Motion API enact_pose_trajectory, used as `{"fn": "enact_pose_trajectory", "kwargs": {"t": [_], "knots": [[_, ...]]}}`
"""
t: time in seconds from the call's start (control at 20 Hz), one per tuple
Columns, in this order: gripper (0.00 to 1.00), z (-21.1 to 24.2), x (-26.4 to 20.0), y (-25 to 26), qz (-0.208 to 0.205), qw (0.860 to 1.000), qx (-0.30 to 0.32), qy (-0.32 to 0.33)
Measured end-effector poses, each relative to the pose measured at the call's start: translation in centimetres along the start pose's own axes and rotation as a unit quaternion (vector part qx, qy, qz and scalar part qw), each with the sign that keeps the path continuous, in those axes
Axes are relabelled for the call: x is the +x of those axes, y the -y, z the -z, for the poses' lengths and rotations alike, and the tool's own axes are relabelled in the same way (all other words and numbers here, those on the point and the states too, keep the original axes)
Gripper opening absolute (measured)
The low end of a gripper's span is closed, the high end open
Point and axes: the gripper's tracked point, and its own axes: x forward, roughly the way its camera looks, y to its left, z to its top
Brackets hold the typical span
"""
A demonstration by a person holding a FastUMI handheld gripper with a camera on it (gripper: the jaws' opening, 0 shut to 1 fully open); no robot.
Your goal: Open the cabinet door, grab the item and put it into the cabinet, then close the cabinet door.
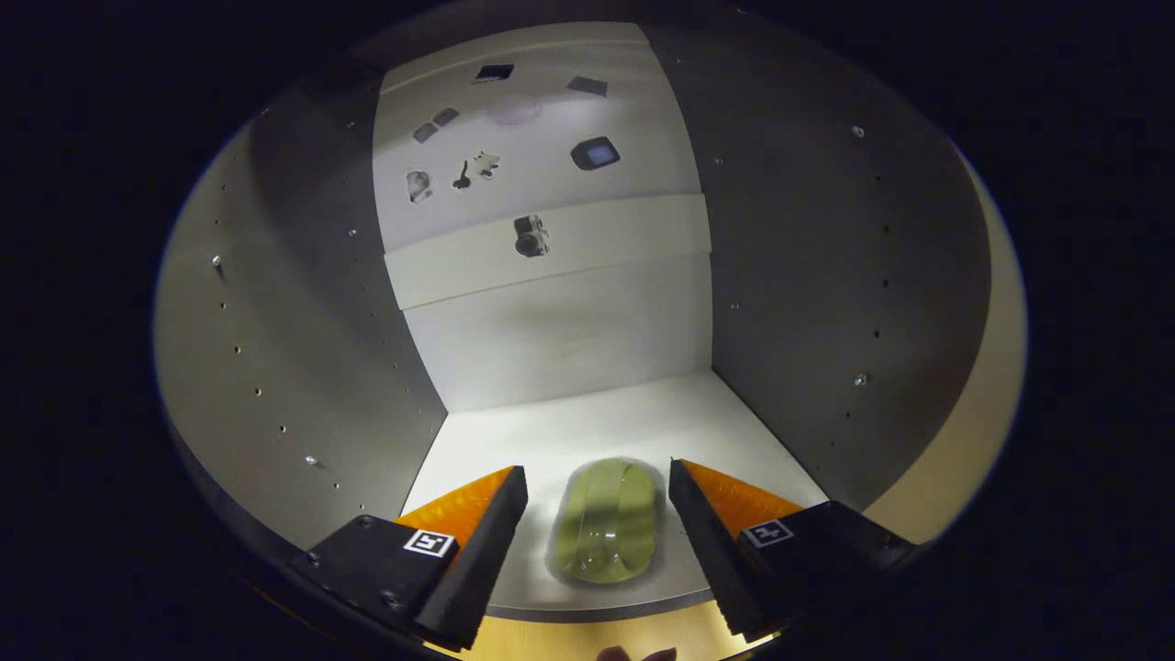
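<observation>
- Gripper view shows the item [608, 532], a yellow-green rounded thing in clear wrap, lying on the cabinet floor [587, 422] at the lower middle of the frame.
- It sits between the fingers of the claw [598, 487], touching neither; the claw is spread wide.
- Grey side walls [303, 349] with small holes flank it.
- Pale back panel [551, 275] rises behind, upper centre.

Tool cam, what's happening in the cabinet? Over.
Tool open, fingers either side of the green item, not pressing. Item lies on the cabinet floor, near the front edge. Nothing in the way.
</observation>
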Motion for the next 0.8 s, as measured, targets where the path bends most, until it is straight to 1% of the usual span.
{"fn": "enact_pose_trajectory", "kwargs": {"t": [0.15,0.35,0.65,0.8], "knots": [[0.98,-1.1,-1.6,-0.3,0.000,0.999,-0.029,0.030],[0.98,-3.3,-5.2,-0.8,-0.001,0.995,-0.050,0.084],[0.98,-7.8,-13.6,-2.0,-0.014,0.983,-0.043,0.175],[0.98,-8.9,-18.3,-2.4,-0.025,0.977,-0.050,0.207]]}}
